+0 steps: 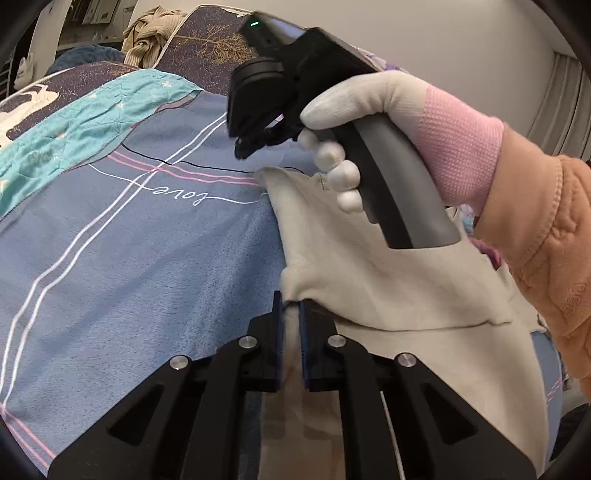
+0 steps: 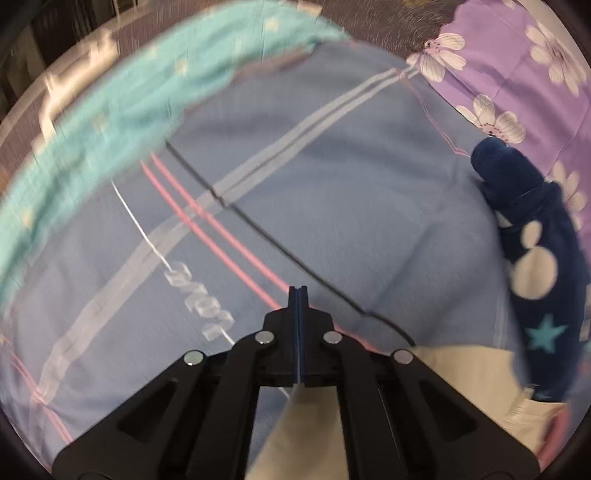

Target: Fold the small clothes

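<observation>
Blue bedsheet, cream garment creased, pinched

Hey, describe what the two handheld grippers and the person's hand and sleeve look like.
Both grippers are matte black linkage frames with round silver pivot pins and blue pads: the left gripper, the right gripper. Seen from the left wrist, the right tool has a grey pistol handle and a small green light. The hand wears a white glove with a pink knit cuff, under an orange fleece sleeve.
</observation>
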`<state>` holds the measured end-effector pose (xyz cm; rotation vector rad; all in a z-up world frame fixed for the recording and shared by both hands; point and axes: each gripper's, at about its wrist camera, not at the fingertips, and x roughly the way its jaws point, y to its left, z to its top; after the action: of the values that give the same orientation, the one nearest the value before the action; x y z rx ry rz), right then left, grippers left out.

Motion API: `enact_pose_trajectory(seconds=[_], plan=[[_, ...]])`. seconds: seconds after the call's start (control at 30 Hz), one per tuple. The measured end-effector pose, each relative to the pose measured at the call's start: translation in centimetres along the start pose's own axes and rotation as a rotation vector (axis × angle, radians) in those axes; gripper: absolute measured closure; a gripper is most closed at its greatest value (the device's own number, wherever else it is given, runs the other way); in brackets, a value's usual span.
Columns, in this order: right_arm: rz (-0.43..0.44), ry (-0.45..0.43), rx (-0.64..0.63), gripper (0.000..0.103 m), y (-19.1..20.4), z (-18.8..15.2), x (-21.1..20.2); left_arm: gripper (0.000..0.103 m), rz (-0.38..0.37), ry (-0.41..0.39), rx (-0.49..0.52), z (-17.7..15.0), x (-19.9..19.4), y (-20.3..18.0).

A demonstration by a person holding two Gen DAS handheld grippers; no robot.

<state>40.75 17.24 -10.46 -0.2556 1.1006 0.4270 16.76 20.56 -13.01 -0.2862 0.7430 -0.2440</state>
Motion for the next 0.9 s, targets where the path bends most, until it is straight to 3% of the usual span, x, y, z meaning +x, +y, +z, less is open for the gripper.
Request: enact_pose_trajectory(seconds=[0.07,0.2,0.3,0.47,0.53,0.6,0.63,0.67,0.73,0.8,0.9], plan=[[0.013,-0.002,0.073,0.091,-1.3,-0.3,-0.7,0.097,0.027,0.011,-0.015,-0.1,0.0,0.5],[0.066,-0.099,0.114,0.089,-3.9,-3.7,-6.0,0.1,0.119,0.028,-0.104,-0.1,-0.2,2.5],[0.08,-0.152,0.091,0.089,-5.5,-9.5,-10.5,0.1,0.124,0.029,-0.092,0.1,0.1,2.0],[0.039,-0.184,0.271,0.089,-10.4,-23.4,-15.1,0.1,0.135,0.034,-0.079,0.0,0.4,1.3],[-0.054,-0.178,0.351,0.089,-13.3,-28.0,-15.6,0.1,0.138,0.042,-0.081,0.1,0.8,1.4],[-0.148,-0.113,0.417,0.088,-15.8,-30.8,-14.8,0.1,0.15,0.048,-0.073,0.2,1.1,1.4],[-0.15,-0.057,0.448,0.084,-17.6,-32.5,-13.3,0.1,0.153,0.05,-0.07,0.2,1.2,1.2],[-0.083,-0.122,0.455,0.084,-18.4,-33.5,-13.2,0.1,0.158,0.05,-0.068,0.2,1.2,1.1],[-0.029,-0.183,0.468,0.084,-19.1,-34.7,-13.1,0.1,0.186,0.034,-0.077,0.5,0.6,0.8],[-0.065,-0.196,0.45,0.085,-18.5,-34.8,-13.2,0.1,0.133,0.013,-0.098,1.5,-0.8,-0.5],[-0.133,-0.219,0.419,0.084,-17.2,-34.8,-13.2,0.098,0.006,-0.012,0.02,3.5,-1.8,-5.4]])
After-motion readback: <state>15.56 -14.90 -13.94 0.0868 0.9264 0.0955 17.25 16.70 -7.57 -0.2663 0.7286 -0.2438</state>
